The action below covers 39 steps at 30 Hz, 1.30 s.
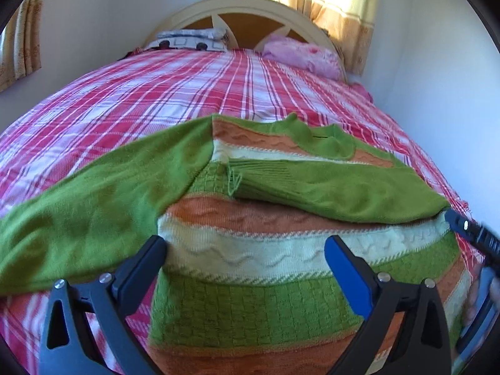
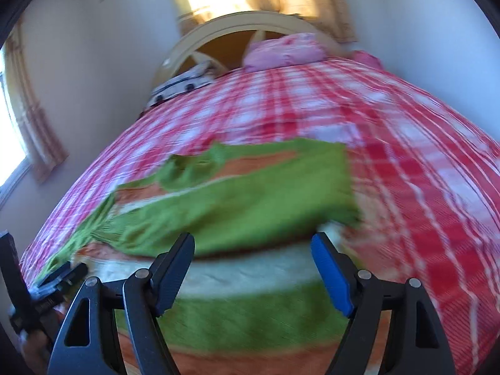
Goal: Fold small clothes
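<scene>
Left wrist view: a small knitted sweater striped in green, orange and cream (image 1: 250,250) lies spread flat on a bed covered by a red-and-white plaid sheet (image 1: 156,93). The left gripper (image 1: 245,250) hangs low over the garment's lower body with its two fingers well apart and nothing between them. The dark finger (image 1: 140,268) stands at the garment's left edge, where the plain green left sleeve (image 1: 93,200) runs out to the left across the sheet. The blue-padded finger (image 1: 347,278) stands over the cream and green bands. Whether either tip touches the knit cannot be told. The plain green right sleeve (image 1: 343,187) lies folded across the chest, cuff toward the middle. At the right edge part of the right gripper (image 1: 475,237) shows, blurred, just beside the fold of that sleeve. A pink pillow (image 1: 300,56) lies at the cream arched headboard (image 1: 250,9).

Right wrist view, blurred: the right gripper (image 2: 251,268) has its fingers standing apart, empty. The sweater (image 2: 250,318) lies beneath and ahead of them, the folded sleeve (image 2: 234,212) just beyond the fingertips and clear of them. The dark finger (image 2: 175,268) and blue-padded finger (image 2: 331,275) frame the cream band. The left gripper (image 2: 59,278) shows at the lower left.
</scene>
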Motion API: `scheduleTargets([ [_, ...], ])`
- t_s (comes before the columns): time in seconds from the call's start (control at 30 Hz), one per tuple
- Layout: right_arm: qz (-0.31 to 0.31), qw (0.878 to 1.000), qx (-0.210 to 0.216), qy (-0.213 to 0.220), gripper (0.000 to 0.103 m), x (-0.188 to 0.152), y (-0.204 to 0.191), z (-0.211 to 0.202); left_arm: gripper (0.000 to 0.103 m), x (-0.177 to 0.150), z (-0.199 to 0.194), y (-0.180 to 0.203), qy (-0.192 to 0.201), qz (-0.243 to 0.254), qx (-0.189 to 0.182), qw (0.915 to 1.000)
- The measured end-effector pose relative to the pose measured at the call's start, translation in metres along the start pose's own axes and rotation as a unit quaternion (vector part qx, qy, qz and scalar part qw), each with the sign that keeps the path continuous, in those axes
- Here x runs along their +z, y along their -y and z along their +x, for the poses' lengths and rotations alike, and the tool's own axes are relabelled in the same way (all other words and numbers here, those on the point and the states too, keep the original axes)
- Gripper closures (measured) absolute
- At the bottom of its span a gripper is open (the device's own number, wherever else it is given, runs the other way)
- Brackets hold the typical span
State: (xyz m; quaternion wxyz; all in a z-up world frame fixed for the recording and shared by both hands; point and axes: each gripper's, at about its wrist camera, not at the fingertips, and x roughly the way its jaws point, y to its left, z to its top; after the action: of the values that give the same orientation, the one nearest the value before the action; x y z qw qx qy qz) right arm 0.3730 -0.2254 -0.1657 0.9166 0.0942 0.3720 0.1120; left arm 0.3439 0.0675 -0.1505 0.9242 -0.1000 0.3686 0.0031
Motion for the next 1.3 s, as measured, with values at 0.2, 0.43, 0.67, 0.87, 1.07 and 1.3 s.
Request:
scheduleTargets([
  [0.2, 0.052, 0.998, 0.044, -0.009, 0.024, -0.010, 0.027, 0.005, 0.000, 0.034, 0.013, 0.009, -0.019, 0.032, 0.017, 0.9991],
  [0.43, 0.100, 0.990, 0.094, -0.015, 0.020, -0.018, 0.045, 0.011, 0.022, 0.051, 0.063, 0.004, -0.063, -0.012, 0.018, 0.9978],
  [0.67, 0.102, 0.989, 0.104, -0.014, 0.018, -0.021, 0.044, 0.009, 0.027, 0.042, 0.075, 0.013, -0.070, -0.015, 0.023, 0.9972],
  [0.87, 0.104, 0.989, 0.106, -0.014, 0.017, -0.020, 0.046, 0.010, 0.096, 0.049, 0.066, 0.001, -0.052, -0.013, 0.030, 0.9981],
  [1.07, 0.103, 0.989, 0.105, -0.014, 0.017, -0.021, 0.046, 0.010, 0.100, 0.065, 0.036, -0.012, -0.010, -0.032, -0.027, 0.9991],
  [1.3, 0.106, 0.988, 0.108, -0.013, 0.017, -0.021, 0.046, 0.010, 0.101, 0.077, 0.016, -0.021, 0.020, -0.023, -0.013, 0.9995],
])
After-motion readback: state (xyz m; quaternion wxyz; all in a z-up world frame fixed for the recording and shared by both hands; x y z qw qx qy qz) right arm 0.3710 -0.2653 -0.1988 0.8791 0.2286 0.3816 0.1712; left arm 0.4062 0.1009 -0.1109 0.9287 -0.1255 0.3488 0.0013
